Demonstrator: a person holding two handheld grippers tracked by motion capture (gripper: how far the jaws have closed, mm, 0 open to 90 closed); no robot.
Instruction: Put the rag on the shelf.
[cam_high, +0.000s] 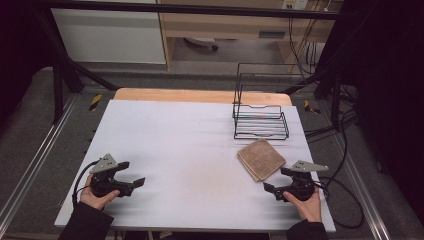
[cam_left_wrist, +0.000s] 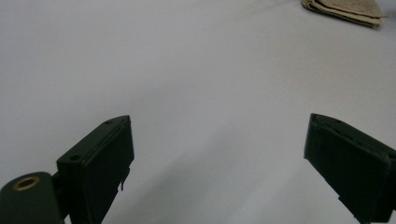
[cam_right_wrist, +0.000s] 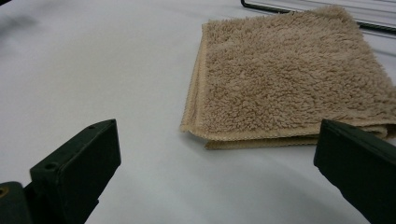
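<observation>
Right gripper (cam_high: 276, 185) sits low at the near right of the table (cam_high: 190, 150), jaws spread wide with nothing between them; I've got the towel (cam_high: 261, 159) just beyond it, apart from the jaws; through the right gripper view the same gripper (cam_right_wrist: 217, 163) looks straight at the towel (cam_right_wrist: 285, 79), folded, tan and fluffy, its stitched edge facing me, lying flat on the white tabletop; one jaw stands close by the towel's near corner, though I cannot tell whether it touches. Left gripper (cam_high: 131, 175) rests at the near left, well apart from the towel, jaws also standing wide and bare; its own view shows the gripper (cam_left_wrist: 219, 154) over plain white surface, with the towel (cam_left_wrist: 343, 10) far off at the top right. Behind the towel I see a black wire rack (cam_high: 260, 112) standing upright near the table's far right edge; the towel lies just in front of it, not touching.
</observation>
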